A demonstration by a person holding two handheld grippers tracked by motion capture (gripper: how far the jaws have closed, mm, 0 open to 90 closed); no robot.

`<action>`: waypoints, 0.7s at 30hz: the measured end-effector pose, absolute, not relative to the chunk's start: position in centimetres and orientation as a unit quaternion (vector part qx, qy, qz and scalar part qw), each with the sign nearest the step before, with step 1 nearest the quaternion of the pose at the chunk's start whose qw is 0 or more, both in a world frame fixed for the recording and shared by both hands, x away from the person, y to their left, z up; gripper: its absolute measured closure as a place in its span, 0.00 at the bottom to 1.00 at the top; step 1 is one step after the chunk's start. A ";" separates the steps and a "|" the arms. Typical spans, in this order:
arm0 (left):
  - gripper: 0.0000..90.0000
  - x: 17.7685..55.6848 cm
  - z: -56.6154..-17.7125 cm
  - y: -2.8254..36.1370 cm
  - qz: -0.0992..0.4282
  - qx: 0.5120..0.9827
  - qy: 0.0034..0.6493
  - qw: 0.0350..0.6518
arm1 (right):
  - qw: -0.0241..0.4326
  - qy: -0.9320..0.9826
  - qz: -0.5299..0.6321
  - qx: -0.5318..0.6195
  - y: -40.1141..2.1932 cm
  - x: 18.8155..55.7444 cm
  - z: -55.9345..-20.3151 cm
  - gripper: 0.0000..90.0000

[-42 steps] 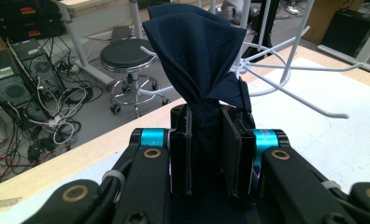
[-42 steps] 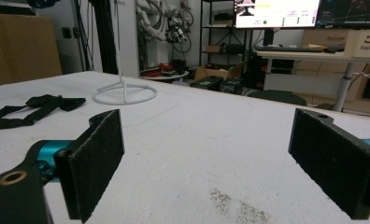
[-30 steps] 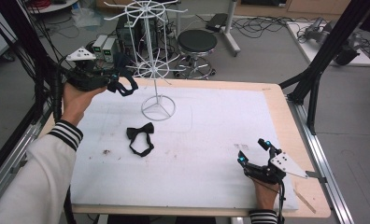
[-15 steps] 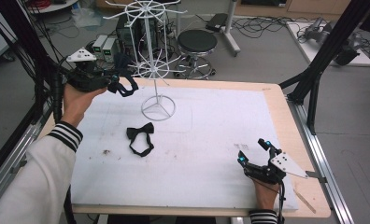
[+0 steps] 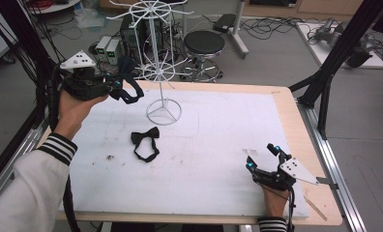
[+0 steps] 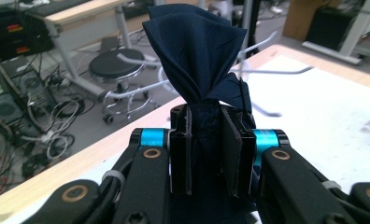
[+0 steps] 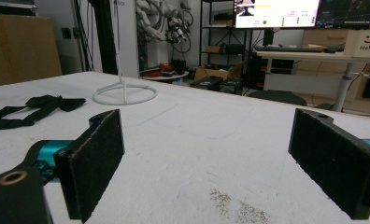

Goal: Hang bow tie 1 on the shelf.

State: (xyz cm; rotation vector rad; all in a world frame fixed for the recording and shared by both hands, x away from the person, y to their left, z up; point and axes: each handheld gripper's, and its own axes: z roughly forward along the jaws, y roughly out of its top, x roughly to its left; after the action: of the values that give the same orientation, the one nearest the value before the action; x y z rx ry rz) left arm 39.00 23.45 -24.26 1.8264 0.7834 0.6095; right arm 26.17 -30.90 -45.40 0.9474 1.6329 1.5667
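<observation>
Bowtie (image 6: 199,60) – in L tongs (image 6: 206,154)

Navy bow tie (image 6: 198,60) between gripper (image 6: 206,154) jaws

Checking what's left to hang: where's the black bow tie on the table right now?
In the high view the black bow tie lies flat on the white mat, left of centre, just in front of the white rack's ring base and apart from it.

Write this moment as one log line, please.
left gripper: shut on navy bow tie | near white wire rack | right gripper: open, resting on table
</observation>
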 end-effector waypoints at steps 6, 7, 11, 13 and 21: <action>0.83 38.5 -23.5 22.8 0.252 0.759 0.309 0.515 | 0.336 0.626 0.601 0.366 -30.9 26.2 -45.4 0.11; 0.83 38.5 -23.5 22.8 0.250 0.760 0.307 0.516 | 0.340 0.626 0.601 0.362 -30.9 26.2 -45.4 0.11; 0.83 38.3 -23.5 22.4 0.244 0.760 0.304 0.519 | 0.341 0.626 0.601 0.362 -30.9 26.2 -45.4 0.11; 0.83 38.1 -23.4 22.2 0.241 0.762 0.299 0.521 | 0.340 0.626 0.601 0.362 -30.9 26.2 -45.4 0.11; 0.83 37.9 -23.5 21.0 0.238 0.766 0.290 0.521 | 0.337 0.627 0.601 0.365 -30.9 26.2 -45.4 0.11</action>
State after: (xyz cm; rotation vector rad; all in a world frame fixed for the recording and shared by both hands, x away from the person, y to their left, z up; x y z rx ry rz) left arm 37.94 20.98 -23.52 1.8369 0.6960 0.5711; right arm 26.18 -30.88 -45.39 0.9507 1.6337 1.5668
